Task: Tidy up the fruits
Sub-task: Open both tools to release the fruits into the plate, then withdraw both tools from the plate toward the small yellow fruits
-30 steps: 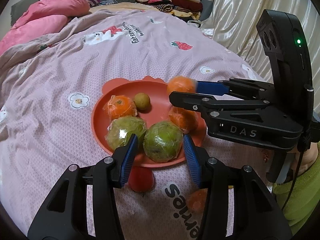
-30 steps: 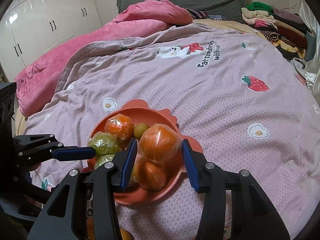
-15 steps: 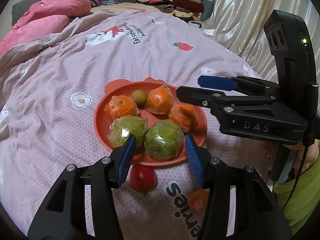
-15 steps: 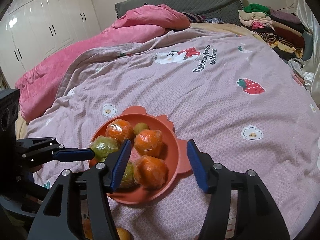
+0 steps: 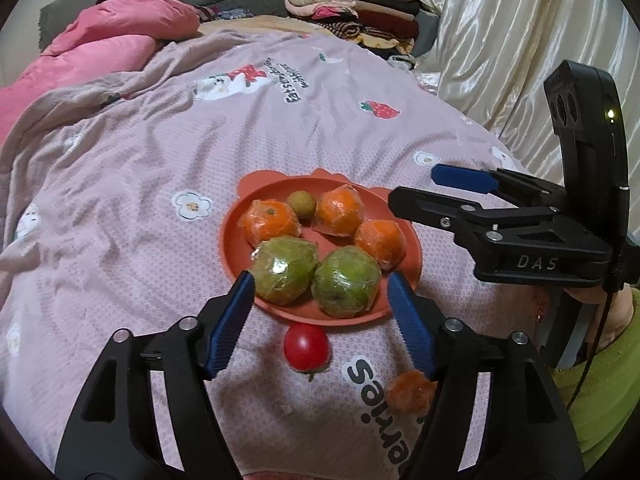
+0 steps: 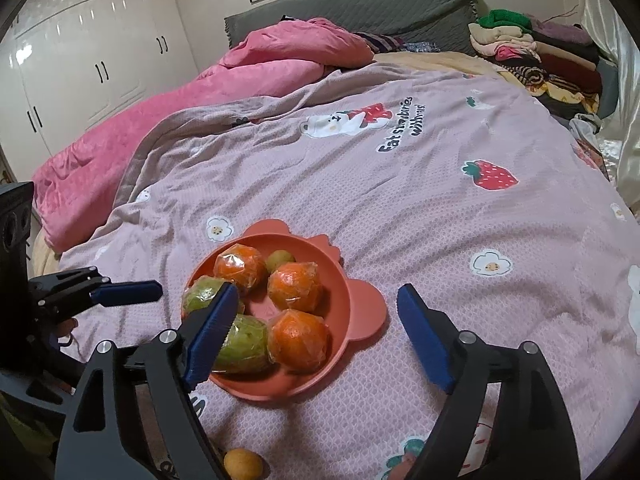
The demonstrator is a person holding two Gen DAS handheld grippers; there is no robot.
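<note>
An orange-red plate [image 5: 230, 240] [image 6: 362, 308] lies on the pink bedspread. It holds three wrapped oranges, two wrapped green fruits and a small round yellow-green fruit [image 5: 302, 202]. My left gripper [image 5: 319, 276] is open and its jaws are still opening. The near green fruit [image 5: 346, 282] sits just beyond its tips, untouched. My right gripper [image 6: 317, 291] [image 5: 416, 186] hovers at the plate's right side, jaws opening and empty. The middle orange [image 6: 294, 286] rests free on the plate below it. A red tomato [image 5: 306, 346] and a small orange fruit [image 5: 410, 392] lie on the spread in front of the plate.
A small yellow-orange fruit [image 6: 243, 465] lies on the spread near the bottom edge. A pink quilt [image 6: 256, 68] is bunched at the far left. Folded clothes [image 6: 532, 48] are stacked at the far right, beside a cream curtain [image 5: 520, 40]. A green sleeve [image 5: 600, 380] shows at the right.
The right gripper set its wrapped orange down on the plate, let go, opened wide and drew back. The left gripper's jaws spread away from the near green fruit.
</note>
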